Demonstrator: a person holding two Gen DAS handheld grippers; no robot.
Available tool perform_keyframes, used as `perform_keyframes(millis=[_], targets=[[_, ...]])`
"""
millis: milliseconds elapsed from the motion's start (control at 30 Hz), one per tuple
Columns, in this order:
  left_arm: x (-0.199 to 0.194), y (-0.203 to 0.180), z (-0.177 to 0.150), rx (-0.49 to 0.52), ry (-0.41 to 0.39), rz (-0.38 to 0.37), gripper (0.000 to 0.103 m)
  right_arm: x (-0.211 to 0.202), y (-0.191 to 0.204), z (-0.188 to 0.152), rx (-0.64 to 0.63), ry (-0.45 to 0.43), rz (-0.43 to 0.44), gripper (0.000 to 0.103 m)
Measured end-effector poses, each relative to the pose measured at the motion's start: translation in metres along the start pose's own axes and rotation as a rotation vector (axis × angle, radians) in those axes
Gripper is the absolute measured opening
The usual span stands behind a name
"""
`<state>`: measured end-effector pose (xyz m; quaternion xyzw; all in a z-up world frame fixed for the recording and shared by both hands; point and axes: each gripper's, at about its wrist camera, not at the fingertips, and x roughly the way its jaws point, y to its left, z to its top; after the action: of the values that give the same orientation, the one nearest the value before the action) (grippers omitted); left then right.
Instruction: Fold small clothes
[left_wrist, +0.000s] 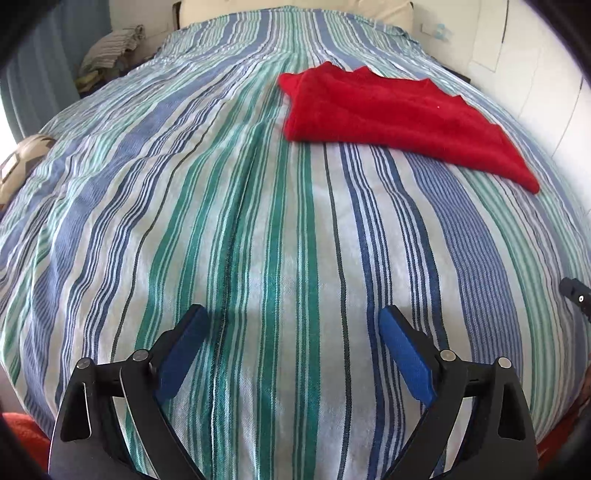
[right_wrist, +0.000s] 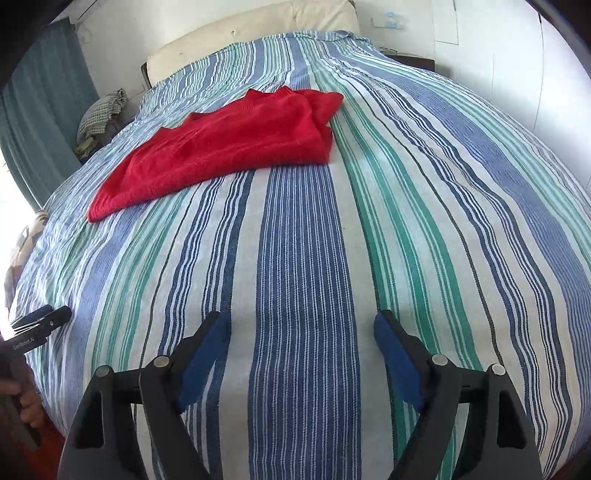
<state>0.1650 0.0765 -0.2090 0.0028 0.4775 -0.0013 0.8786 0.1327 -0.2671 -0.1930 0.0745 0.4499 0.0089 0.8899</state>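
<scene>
A red knitted garment (left_wrist: 391, 118) lies folded flat on the striped bedspread (left_wrist: 236, 229), far ahead and to the right in the left wrist view. In the right wrist view the garment (right_wrist: 225, 147) lies far ahead and to the left on the bedspread (right_wrist: 303, 251). My left gripper (left_wrist: 293, 321) is open and empty, low over the near part of the bed. My right gripper (right_wrist: 297, 325) is open and empty too, also well short of the garment. The left gripper also shows at the left edge of the right wrist view (right_wrist: 40, 323).
A cream headboard (right_wrist: 251, 40) stands at the far end of the bed. A pile of checked cloth (right_wrist: 101, 110) sits beside the bed at far left, next to a teal curtain (right_wrist: 40, 110). White wall panels (right_wrist: 517, 55) run along the right.
</scene>
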Motion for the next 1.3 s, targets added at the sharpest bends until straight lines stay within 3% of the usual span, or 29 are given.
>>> perform_keyframes(millis=[267,500,667,767,933,1067,1167,1300], targets=[[0.009,-0.006,-0.013,0.034,-0.01,0.011,0.102,0.009,0.013,-0.016,-0.074,-0.023,-0.03,0.094],[0.009,-0.006,-0.014,0.038,-0.022,0.012,0.102,0.011,0.014,-0.018,-0.085,-0.03,-0.024,0.097],[-0.012,0.003,-0.003,-0.011,0.039,-0.028,0.099,0.008,0.016,-0.011,-0.096,0.01,-0.028,0.097],[-0.049,0.019,0.004,-0.069,-0.036,-0.1,0.098,-0.008,0.003,0.02,-0.038,-0.007,0.063,0.095],[-0.06,0.035,0.0,-0.098,-0.1,-0.077,0.098,-0.003,-0.041,0.119,0.115,-0.079,0.163,0.095],[-0.028,0.046,-0.011,-0.146,-0.013,-0.058,0.098,0.048,-0.064,0.186,0.216,-0.031,0.236,0.095],[-0.02,0.048,-0.013,-0.15,0.005,-0.057,0.098,0.091,-0.07,0.203,0.288,0.012,0.273,0.095],[-0.016,0.046,-0.011,-0.13,0.004,-0.047,0.098,0.137,-0.066,0.197,0.358,0.1,0.333,0.09]])
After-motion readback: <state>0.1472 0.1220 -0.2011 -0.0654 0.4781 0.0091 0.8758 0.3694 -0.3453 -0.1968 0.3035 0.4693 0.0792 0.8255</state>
